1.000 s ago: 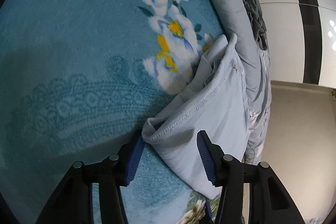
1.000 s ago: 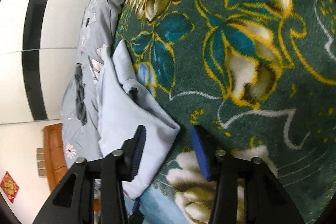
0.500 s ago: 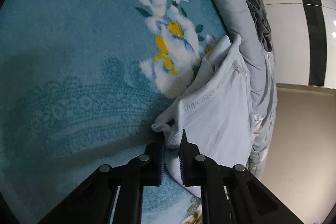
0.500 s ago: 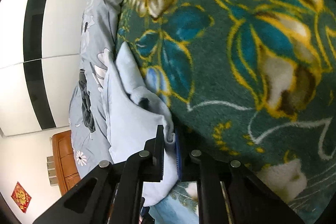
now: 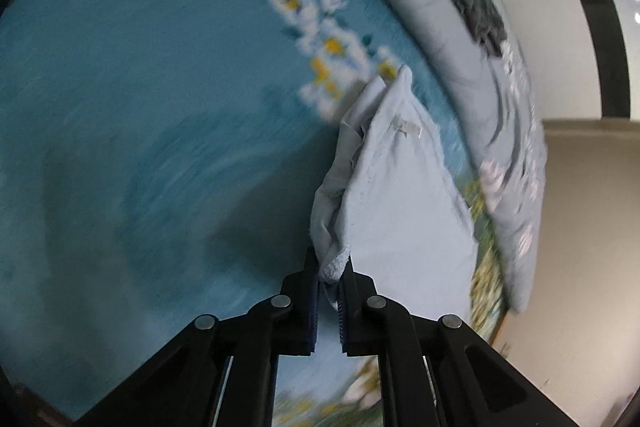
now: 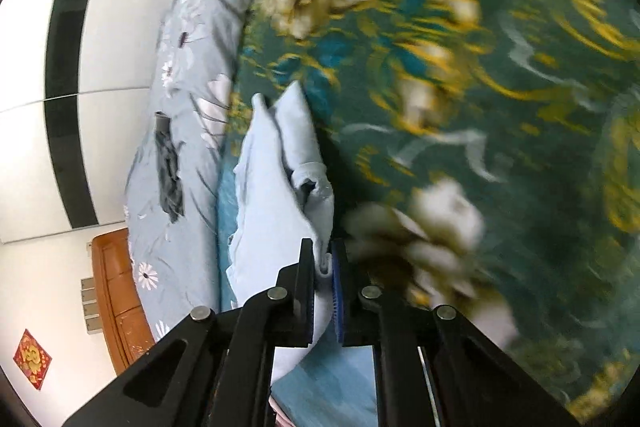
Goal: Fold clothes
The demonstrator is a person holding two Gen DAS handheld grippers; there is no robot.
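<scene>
Pale-blue cotton garment (image 5: 400, 195), creased and partly doubled over, hangs between two black two-finger grippers above a bed. The left gripper (image 5: 329, 275) has its blue-padded fingers (image 5: 313, 291) nearly together, pinching a bunched, stitched hem corner. The right gripper (image 6: 325, 267) is just as narrow, clamped on a rolled edge of the same cloth (image 6: 272, 195), one blue pad (image 6: 337, 291) showing beside the fold. Both point steeply downward at the bedding, and the fabric stretches away from each toward the far side of the bed. Under the left gripper lies a teal plush blanket with white and yellow flowers (image 5: 140, 87); under the right one a dark-green blanket with gold and cream blossoms (image 6: 480, 107). A grey floral quilt (image 6: 192, 67) runs along the far edge, with a dark-grey crumpled cloth (image 5: 468, 3) on it. Behind stand a white wall with a black stripe (image 6: 64, 67) and a brown wooden cabinet (image 6: 116, 299).
</scene>
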